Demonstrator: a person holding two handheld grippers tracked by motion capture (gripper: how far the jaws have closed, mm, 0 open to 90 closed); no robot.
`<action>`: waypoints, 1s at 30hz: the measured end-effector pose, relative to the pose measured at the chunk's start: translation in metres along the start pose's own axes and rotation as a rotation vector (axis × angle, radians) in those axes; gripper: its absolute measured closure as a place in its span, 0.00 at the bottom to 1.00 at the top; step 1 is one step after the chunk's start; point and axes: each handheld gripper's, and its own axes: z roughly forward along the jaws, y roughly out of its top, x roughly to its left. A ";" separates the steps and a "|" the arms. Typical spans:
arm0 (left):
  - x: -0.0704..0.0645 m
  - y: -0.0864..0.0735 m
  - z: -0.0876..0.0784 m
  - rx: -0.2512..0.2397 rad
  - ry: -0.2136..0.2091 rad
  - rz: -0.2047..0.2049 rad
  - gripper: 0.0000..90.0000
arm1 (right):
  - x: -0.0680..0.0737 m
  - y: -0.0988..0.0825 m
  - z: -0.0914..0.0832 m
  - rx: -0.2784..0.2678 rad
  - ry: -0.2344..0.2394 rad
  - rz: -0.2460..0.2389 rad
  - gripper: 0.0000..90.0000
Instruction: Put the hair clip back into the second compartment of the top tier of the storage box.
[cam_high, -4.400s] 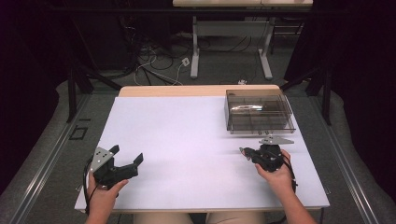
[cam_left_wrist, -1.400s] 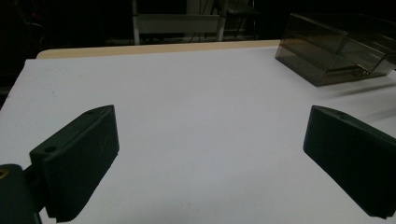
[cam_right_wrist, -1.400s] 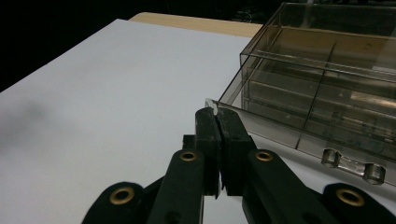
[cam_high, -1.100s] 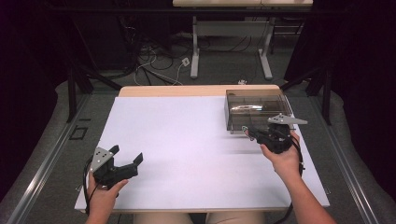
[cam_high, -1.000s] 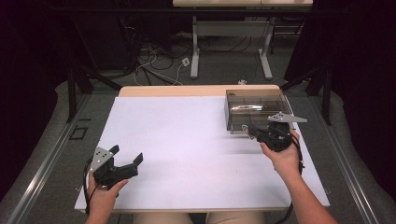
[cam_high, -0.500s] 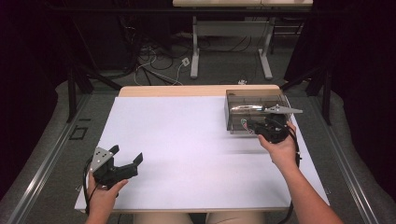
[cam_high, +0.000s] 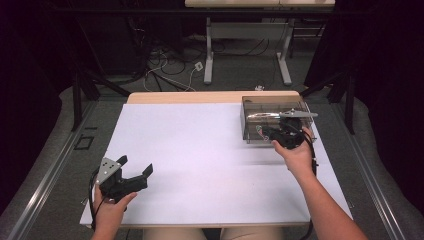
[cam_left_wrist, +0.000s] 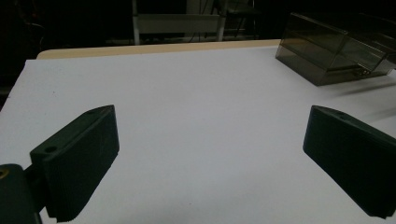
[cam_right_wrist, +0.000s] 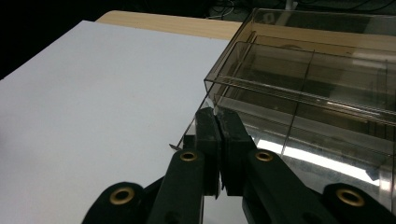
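Right gripper view is showing the right gripper (cam_right_wrist: 218, 119) pinched shut, holding nothing, touching the clear box's (cam_right_wrist: 327, 93) near corner; the box is lying straight ahead.

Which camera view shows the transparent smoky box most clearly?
The right gripper view: the transparent box is close, so its inner dividers and walls are visible, with the shut right tool at its front edge. The high view shows the whole box, but small. The left gripper view shows it far off.

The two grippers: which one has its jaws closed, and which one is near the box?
The right gripper: its jaws are pressed together at the front edge of the smoky clear box. The left gripper has its jaws wide apart, far from the box.
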 end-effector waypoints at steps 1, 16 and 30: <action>0.000 0.000 0.000 0.000 0.000 0.001 0.04 | 0.000 0.000 0.001 0.003 -0.001 0.005 0.98; 0.000 0.000 0.000 0.002 0.000 0.000 0.04 | -0.013 0.002 0.011 0.016 -0.032 0.029 0.98; 0.000 0.000 0.000 0.002 0.000 0.001 0.04 | -0.024 0.003 0.012 0.017 -0.055 0.053 0.98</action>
